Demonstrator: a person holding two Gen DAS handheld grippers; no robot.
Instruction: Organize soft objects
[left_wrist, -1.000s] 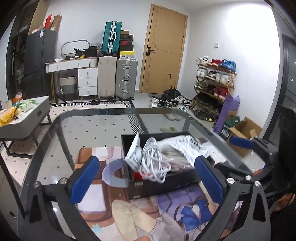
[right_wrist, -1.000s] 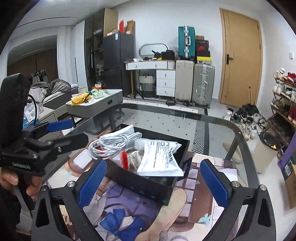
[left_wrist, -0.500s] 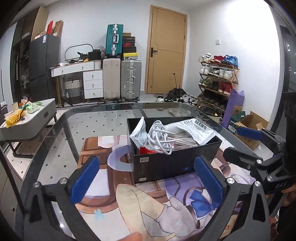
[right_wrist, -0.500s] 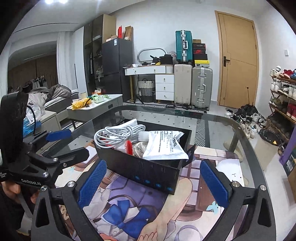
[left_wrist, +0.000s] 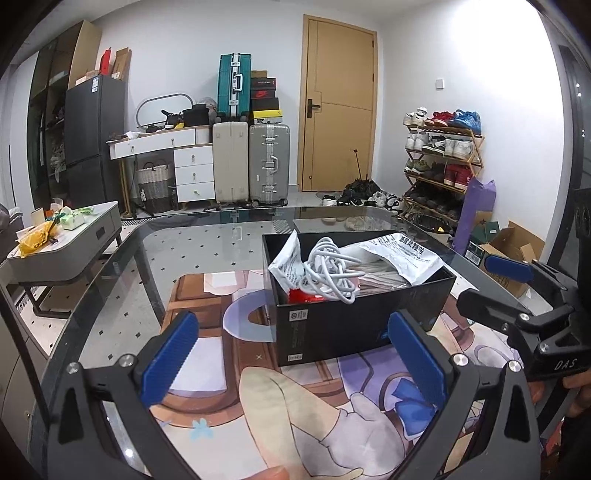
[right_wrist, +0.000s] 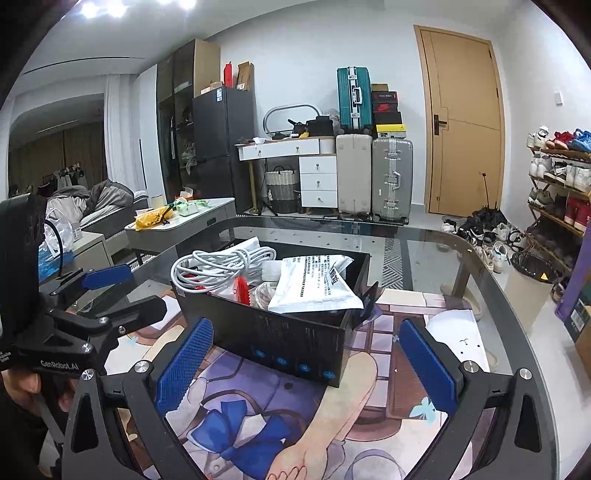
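Note:
A black box (left_wrist: 354, 325) stands on a printed mat (left_wrist: 295, 406) on the glass table (left_wrist: 203, 251). It holds a coiled white cable (left_wrist: 328, 273), a white printed pouch (left_wrist: 402, 254) and a red item (left_wrist: 299, 295). My left gripper (left_wrist: 293, 354) is open and empty, just short of the box's near side. My right gripper (right_wrist: 306, 365) is open too, facing the box (right_wrist: 280, 339) from its other side, with the cable (right_wrist: 221, 264) and pouch (right_wrist: 314, 284) beyond it. Each gripper shows in the other's view: the right gripper (left_wrist: 517, 295), the left gripper (right_wrist: 107, 295).
A grey side table (left_wrist: 66, 240) with a yellow bag stands left of the glass table. Suitcases (left_wrist: 269, 162), a white desk and a door are at the back. On the right are a shoe rack (left_wrist: 439, 166), cardboard boxes (left_wrist: 513, 251) and a bin (right_wrist: 528, 280).
Both grippers have drawn back and sunk lower, so the box now looks farther off and is seen more from the side. Both stayed open and empty.

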